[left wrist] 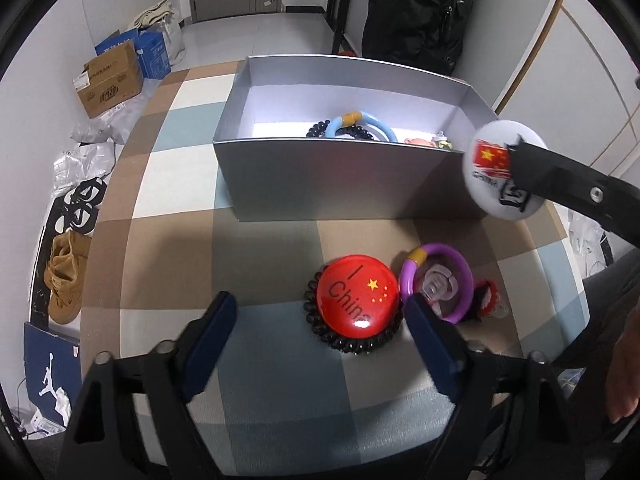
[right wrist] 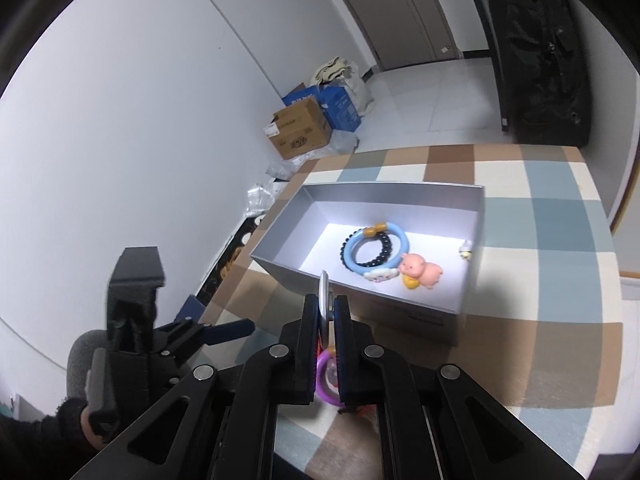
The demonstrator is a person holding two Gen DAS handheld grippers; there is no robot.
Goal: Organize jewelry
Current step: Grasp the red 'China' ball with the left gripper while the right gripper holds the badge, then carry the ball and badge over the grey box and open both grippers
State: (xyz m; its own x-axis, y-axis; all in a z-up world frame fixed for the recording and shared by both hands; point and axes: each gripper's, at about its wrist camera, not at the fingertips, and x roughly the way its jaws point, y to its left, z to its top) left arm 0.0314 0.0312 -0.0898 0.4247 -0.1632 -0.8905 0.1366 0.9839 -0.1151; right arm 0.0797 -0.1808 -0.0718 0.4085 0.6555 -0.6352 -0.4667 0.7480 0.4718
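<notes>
Glossy red badge [left wrist: 358, 300], matt grey cardboard box [left wrist: 320, 176], smooth purple plastic ring [left wrist: 438, 280].

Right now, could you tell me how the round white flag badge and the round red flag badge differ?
The round white flag badge is lifted beside the grey box, pinched edge-on in the shut right tool; the round red flag badge lies flat on a black coil hair tie on the checked tablecloth. The open left tool does not touch the red badge. Both are glossy discs with starred flags.
</notes>
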